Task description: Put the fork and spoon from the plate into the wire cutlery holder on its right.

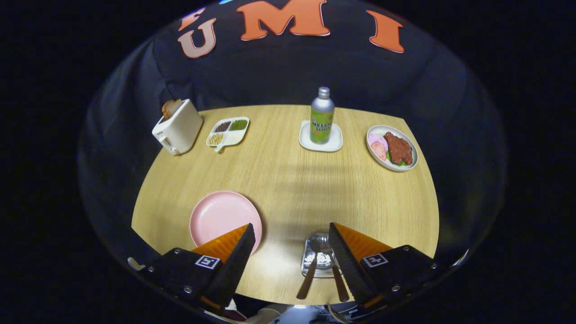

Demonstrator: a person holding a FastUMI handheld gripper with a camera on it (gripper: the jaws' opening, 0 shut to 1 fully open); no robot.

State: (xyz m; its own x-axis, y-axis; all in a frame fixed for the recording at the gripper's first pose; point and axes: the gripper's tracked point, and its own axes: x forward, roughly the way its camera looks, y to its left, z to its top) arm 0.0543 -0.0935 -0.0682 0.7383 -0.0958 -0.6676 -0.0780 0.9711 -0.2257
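Observation:
A pink plate (216,216) lies bare on the wooden table, just ahead of my left finger. To its right stands the wire cutlery holder (317,256), seen from above, close against my right finger. Two utensils with brown handles stand in it: one handle (308,280) leans left, the other (339,283) leans right; I cannot tell which is the fork and which the spoon. My gripper (291,239) hovers above the table's near edge, open, with nothing between its fingers.
At the back of the table (288,180) stand a white toaster (177,127) with bread, a divided dish (228,131) of beans, a metal bottle (322,116) on a white coaster, and a plate of meat (392,147) at the right.

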